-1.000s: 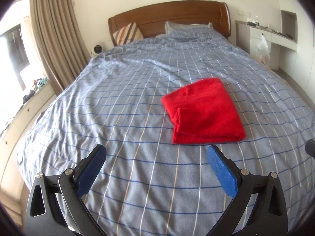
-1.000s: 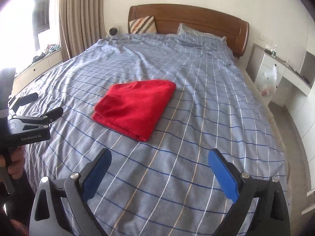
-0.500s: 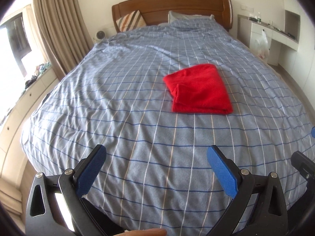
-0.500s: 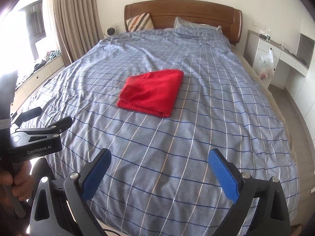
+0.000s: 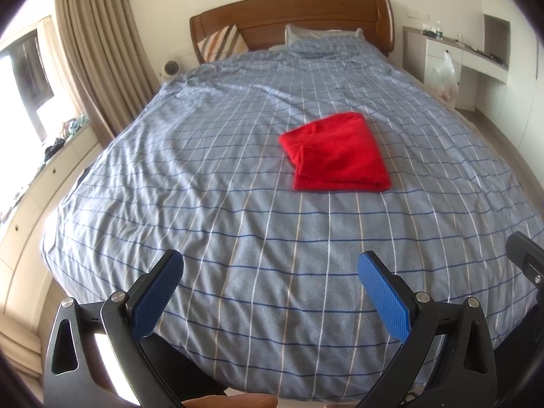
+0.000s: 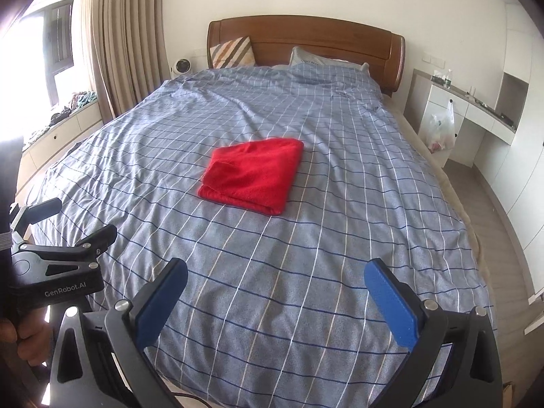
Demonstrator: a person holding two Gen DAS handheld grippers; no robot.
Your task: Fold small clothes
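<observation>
Left gripper (image 5: 270,292) spread wide, blue pads (image 5: 384,294) holding nothing, hanging over the near edge of the bed. Right gripper (image 6: 275,301) just the same, wide and bare. In the right wrist view the left tool's body reads "GenRobot.AI" (image 6: 66,293). Out ahead, well apart from both, the folded red garment (image 5: 335,153) lies flat mid-bed on the blue checked duvet (image 5: 238,176), open cover all round it. Far end: wooden headboard (image 6: 306,39), striped cushion (image 6: 233,52). Curtains (image 6: 127,34) at left.
</observation>
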